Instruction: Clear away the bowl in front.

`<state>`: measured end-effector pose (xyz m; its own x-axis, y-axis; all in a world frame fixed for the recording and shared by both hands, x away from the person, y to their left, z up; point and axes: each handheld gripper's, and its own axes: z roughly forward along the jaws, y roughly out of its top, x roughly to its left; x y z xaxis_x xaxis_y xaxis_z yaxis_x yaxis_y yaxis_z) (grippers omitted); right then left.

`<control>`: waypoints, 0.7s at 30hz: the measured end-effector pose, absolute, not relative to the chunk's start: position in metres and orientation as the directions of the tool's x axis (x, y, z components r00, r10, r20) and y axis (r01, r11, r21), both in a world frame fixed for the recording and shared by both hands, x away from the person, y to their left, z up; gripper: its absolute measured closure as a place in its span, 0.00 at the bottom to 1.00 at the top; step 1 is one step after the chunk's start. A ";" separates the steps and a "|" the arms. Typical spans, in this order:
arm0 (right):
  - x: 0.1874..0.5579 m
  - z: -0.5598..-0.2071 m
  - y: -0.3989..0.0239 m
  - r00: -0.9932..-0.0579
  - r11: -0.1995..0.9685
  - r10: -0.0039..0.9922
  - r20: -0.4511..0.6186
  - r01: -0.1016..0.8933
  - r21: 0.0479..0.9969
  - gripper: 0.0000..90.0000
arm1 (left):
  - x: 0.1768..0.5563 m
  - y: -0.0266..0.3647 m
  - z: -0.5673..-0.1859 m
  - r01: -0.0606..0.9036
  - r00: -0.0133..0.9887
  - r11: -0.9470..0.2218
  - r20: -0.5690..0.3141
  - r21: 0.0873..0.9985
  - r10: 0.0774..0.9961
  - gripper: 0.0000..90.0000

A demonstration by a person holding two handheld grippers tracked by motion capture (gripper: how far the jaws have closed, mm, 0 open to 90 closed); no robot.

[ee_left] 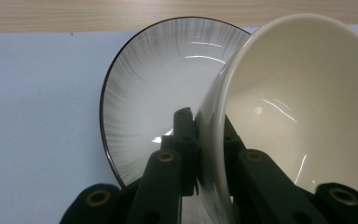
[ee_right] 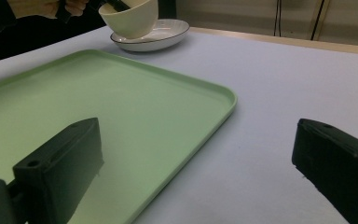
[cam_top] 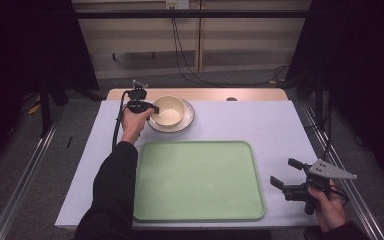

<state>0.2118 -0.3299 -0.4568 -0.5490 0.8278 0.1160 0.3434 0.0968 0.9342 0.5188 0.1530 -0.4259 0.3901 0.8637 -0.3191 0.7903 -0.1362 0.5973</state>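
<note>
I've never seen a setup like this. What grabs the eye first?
The cream bowl, tilted over a striped plate at the table's far side, its rim pinched by the left claw. Next, the big green tray lying bare in the middle. The right claw hangs open beside it.

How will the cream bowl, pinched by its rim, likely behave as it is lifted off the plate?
The cream bowl looks glazed and glossy, so it may slip in the left gripper. Held at one rim point, it already tilts and could swing. It is probably ceramic: rigid, but liable to chip against the plate.

L tongs (cam_top: 152, 108) clamp cream bowl (cam_top: 168, 110) rim over plate (cam_top: 188, 120); R tongs (cam_top: 286, 174) agape beside green tray (cam_top: 198, 181).
</note>
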 end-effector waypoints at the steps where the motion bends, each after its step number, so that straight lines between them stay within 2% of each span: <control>1: 0.212 -0.457 -0.330 -0.549 0.097 0.828 0.116 0.343 0.934 0.01 | 0.519 0.153 -0.426 0.790 0.390 -0.136 -0.319 0.597 0.864 0.93; 21: 0.212 -0.457 -0.330 -0.546 0.094 0.830 0.116 0.341 0.936 0.01 | 0.500 0.148 -0.406 0.764 0.466 -0.183 -0.333 0.619 0.820 0.93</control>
